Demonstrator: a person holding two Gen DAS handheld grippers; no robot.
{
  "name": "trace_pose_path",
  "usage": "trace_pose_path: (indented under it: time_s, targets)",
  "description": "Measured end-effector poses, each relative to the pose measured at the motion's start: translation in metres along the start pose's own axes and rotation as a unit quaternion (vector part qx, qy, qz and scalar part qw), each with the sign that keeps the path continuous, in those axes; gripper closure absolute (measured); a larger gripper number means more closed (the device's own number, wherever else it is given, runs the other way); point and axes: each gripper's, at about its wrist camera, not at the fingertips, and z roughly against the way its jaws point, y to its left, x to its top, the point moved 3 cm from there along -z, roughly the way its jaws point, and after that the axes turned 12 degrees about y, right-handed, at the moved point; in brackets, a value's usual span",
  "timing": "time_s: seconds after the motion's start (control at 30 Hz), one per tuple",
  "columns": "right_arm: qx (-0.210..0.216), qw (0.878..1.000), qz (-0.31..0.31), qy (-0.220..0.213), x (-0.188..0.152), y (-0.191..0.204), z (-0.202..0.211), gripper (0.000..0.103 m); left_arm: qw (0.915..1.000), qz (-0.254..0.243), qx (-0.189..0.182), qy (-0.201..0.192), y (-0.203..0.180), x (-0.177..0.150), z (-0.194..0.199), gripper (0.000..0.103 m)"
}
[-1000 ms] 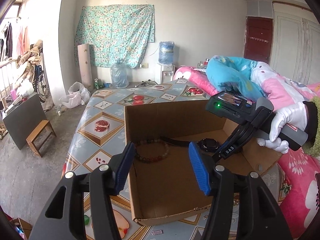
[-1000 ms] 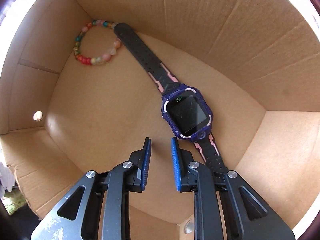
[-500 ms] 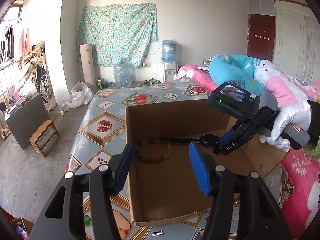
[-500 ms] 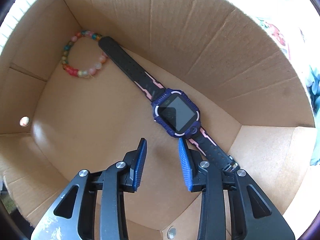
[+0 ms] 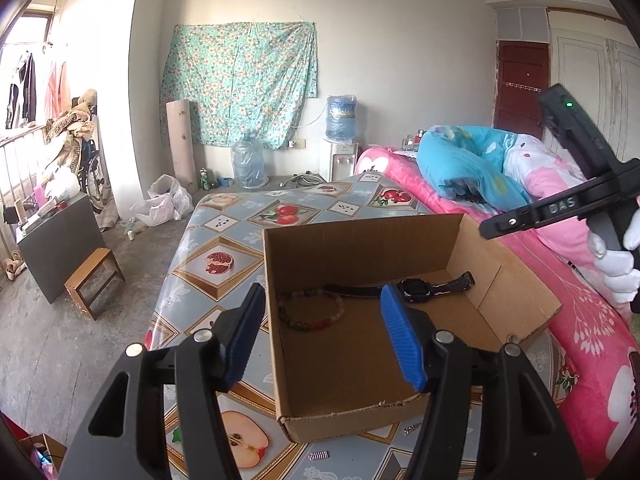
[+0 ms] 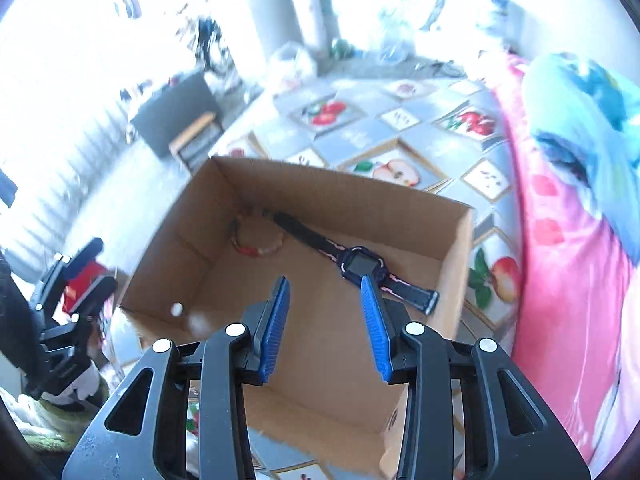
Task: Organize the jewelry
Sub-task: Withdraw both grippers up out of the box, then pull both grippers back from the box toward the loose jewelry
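- Cardboard, brown and open-topped: box (image 5: 360,364) sitting on fruit-patterned tablecloth (image 5: 216,256), beside pink floral bedding (image 5: 580,320); same spot as a second ago.
- Inside box, on its floor: dark purple smartwatch with black-and-pink strap (image 6: 360,266) lying flat along far wall, strap stretched out; unmoved within box since earlier frames.
- Multicoloured bead bracelet (image 5: 310,312) near far left corner of box floor, one end of watch strap touching or just beside it; also unmoved.
- Right gripper (image 6: 326,324): blue ribbed pads apart at a moderate gap, nothing between them; jaws just been opening, from a narrow slit a second ago. Watch lying on box floor beyond the tips, not gripped.
- Right gripper formerly deep inside box, walls filling its view; now lifted well above rim, whole box and room visible past it, picture blurred.
- From left wrist view: right gripper's black body, held in white-gloved hand (image 5: 616,264), now up at right edge above box; earlier low over the watch.
- Left gripper (image 5: 322,334): pads standing wide, empty, straddling near left wall of box from above; barely changed from earlier.
- Small striped metal piece (image 5: 318,455) on tablecloth in front of box; cannot tell what.
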Motion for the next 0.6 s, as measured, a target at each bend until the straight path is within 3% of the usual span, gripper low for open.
trace_pose_path:
  time_s: [0.13,0.27,0.5,0.6]
  targets:
    - [0.014,0.998,-0.027,-0.05,-0.042,-0.006,0.027,0.067,1.0,0.0,0.006,0.002,0.006,-0.015,0.011,0.043]
    - [0.044,0.996,-0.039,-0.068,-0.088,-0.001,0.038,0.067,0.9999,-0.01,0.003,0.006,0.009,-0.035,0.021,0.037]
    - [0.072,0.994,-0.078,-0.009,-0.149,0.018,-0.018,0.067,0.9985,-0.014,0.014,0.051,0.006,-0.069,0.004,0.036]
    - [0.08,0.991,-0.104,0.004,-0.154,0.013,-0.04,0.07,0.9977,-0.007,0.027,0.062,0.007,-0.074,-0.007,0.036]
